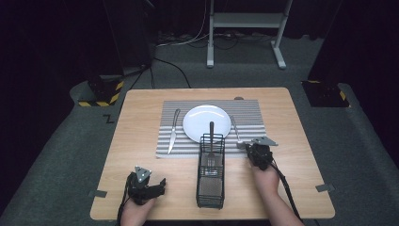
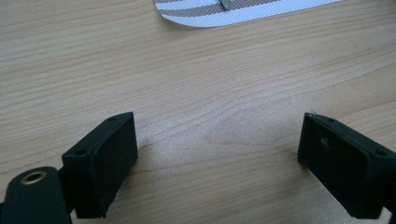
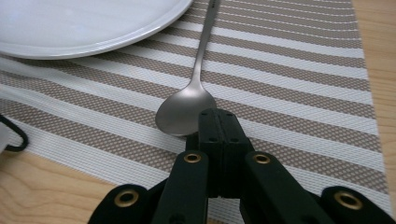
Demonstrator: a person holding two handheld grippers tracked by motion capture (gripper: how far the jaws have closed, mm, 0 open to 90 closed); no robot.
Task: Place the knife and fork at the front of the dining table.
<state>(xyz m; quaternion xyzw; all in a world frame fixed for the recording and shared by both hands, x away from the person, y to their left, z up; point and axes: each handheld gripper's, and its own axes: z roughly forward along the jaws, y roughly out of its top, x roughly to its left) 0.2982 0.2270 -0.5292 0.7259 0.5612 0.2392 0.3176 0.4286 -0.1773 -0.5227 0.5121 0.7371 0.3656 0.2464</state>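
High view has both forearms coming up from the near edge: the left gripper [image 1: 149, 184] rests low on bare table [image 1: 141, 122], while the right gripper [image 1: 258, 151] reaches to the striped placemat [image 1: 249, 113]. Right gripper view gets in close, jaws pressed fully together with nothing between them, tips touching the rim of the spoon [image 3: 187, 111] bowl, just beside the white plate [image 3: 70, 28]. Left gripper view shows jaws spread wide over plain wood, holding nothing.

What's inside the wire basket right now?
The wire basket holds one fork, tines down, its handle leaning out over the plate. The mesh and a label hide its floor, so smaller items cannot be ruled out.
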